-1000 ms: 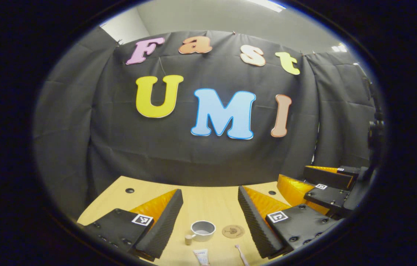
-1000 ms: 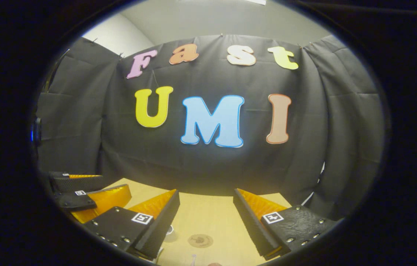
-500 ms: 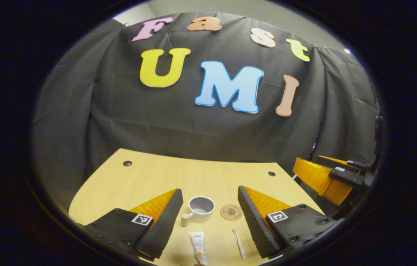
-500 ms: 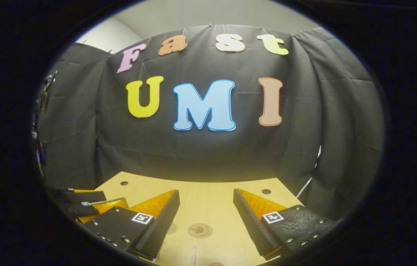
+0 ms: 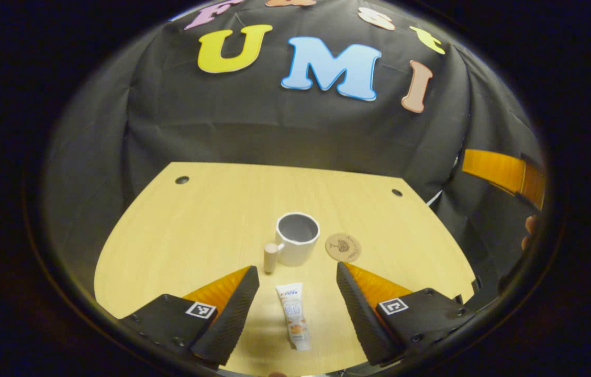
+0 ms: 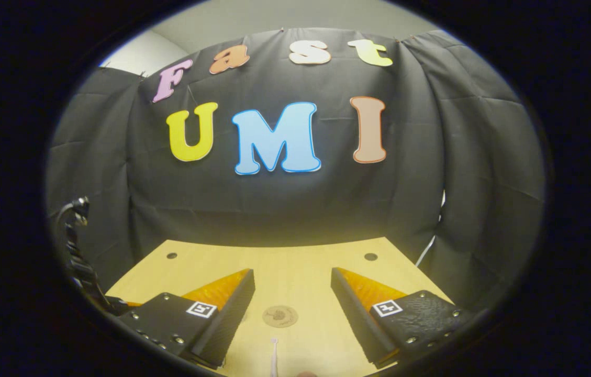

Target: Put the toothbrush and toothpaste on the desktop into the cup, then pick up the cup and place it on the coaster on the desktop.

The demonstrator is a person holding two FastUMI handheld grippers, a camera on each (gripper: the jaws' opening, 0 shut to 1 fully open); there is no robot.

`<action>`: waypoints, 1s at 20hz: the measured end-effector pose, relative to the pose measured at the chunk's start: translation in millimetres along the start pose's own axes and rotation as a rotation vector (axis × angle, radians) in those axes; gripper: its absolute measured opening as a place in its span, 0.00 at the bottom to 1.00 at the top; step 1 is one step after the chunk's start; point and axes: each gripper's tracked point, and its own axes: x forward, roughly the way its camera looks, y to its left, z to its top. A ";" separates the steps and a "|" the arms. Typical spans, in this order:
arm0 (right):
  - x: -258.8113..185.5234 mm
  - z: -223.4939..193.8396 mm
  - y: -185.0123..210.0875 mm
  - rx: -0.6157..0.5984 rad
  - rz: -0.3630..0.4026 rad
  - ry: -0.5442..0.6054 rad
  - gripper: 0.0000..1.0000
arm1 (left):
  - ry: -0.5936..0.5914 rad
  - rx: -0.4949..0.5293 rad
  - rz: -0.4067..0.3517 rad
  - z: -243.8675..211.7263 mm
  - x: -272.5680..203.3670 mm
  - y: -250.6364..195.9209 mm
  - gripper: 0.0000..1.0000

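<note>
Left gripper view: we have tipped downward, so the toothpaste [image 5: 294, 315] now lies between our left gripper's [image 5: 298, 301] spread, empty fingers. Our right gripper [image 6: 293, 303] also gapes empty.

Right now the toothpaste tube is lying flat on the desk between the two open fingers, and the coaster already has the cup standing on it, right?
Not quite. The cup stands on the bare desk, beside the coaster, which has nothing on it. The left gripper view shows this. The toothpaste tube does lie flat between the left gripper's open fingers.

Right gripper [image 6: 292, 277] fingers spread above desktop [image 6: 300, 267]; coaster [image 6: 280, 316], toothbrush [image 6: 274, 358] between.
</note>
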 end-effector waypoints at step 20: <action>-25.4 -22.0 -52.2 0.080 -0.101 0.067 0.93 | 0.485 -0.061 0.074 -140.9 89.4 12.9 0.99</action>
